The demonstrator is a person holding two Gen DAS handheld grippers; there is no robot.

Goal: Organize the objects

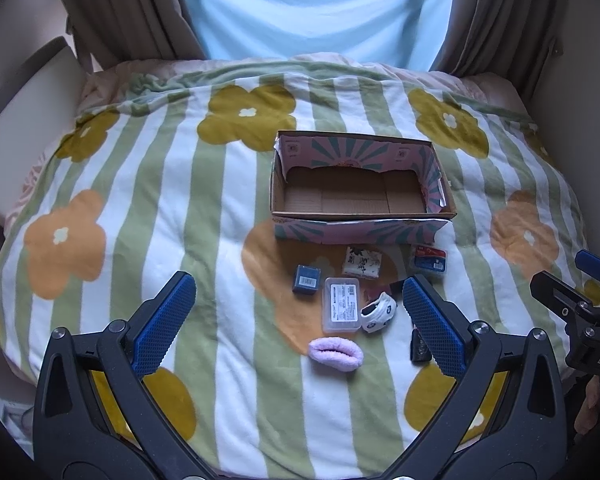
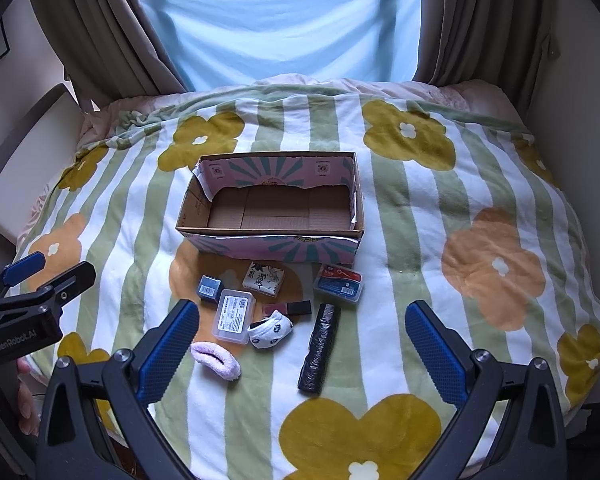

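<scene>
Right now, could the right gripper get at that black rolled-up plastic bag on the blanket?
Probably yes: the right gripper is open, and the black rolled plastic bag lies between its fingers' line, nothing covering it.

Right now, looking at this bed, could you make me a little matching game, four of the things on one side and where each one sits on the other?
Things:
1. cardboard box
2. pink fuzzy sock
3. black roll
4. red and blue case

Places:
A. nearest the camera, left of the black roll
B. farthest back, open and empty
C. lying lengthwise, right of the white patterned sock
D. just before the box's right front corner

Pairs: 1-B, 2-A, 3-C, 4-D
</scene>
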